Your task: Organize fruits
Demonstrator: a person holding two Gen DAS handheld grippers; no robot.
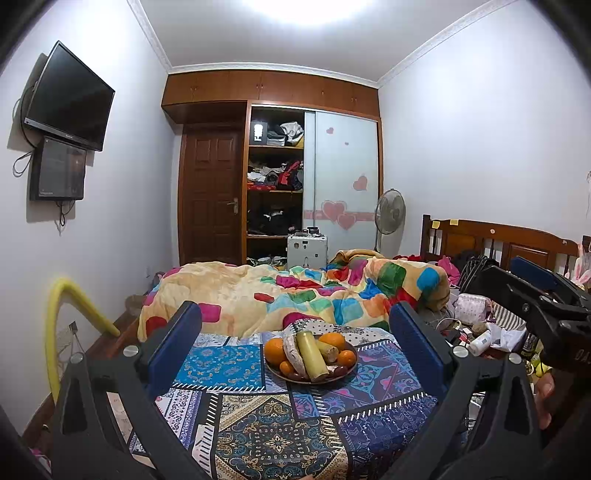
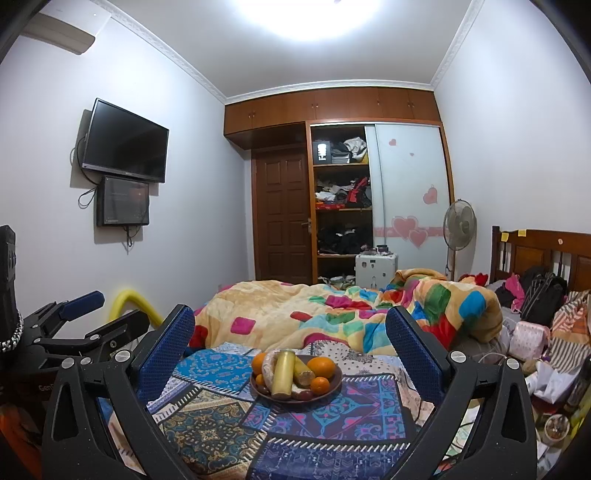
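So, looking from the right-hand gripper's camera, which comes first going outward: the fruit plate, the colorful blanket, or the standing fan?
1. Fruit plate, just ahead between the open fingers of the right gripper.
2. Colorful blanket, behind it on the bed.
3. Standing fan, far right by the wardrobe.

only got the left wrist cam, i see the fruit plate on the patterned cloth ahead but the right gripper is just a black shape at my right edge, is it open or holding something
Observer: The right gripper is open and holds nothing. In its own view the blue pads stand wide apart, and the plate sits further ahead, between them.
Operator: ok and is there anything on that wall above the tv, my view cuts off there
Observer: Yes. An air conditioner is mounted high on the wall, above and to the left of the TV.
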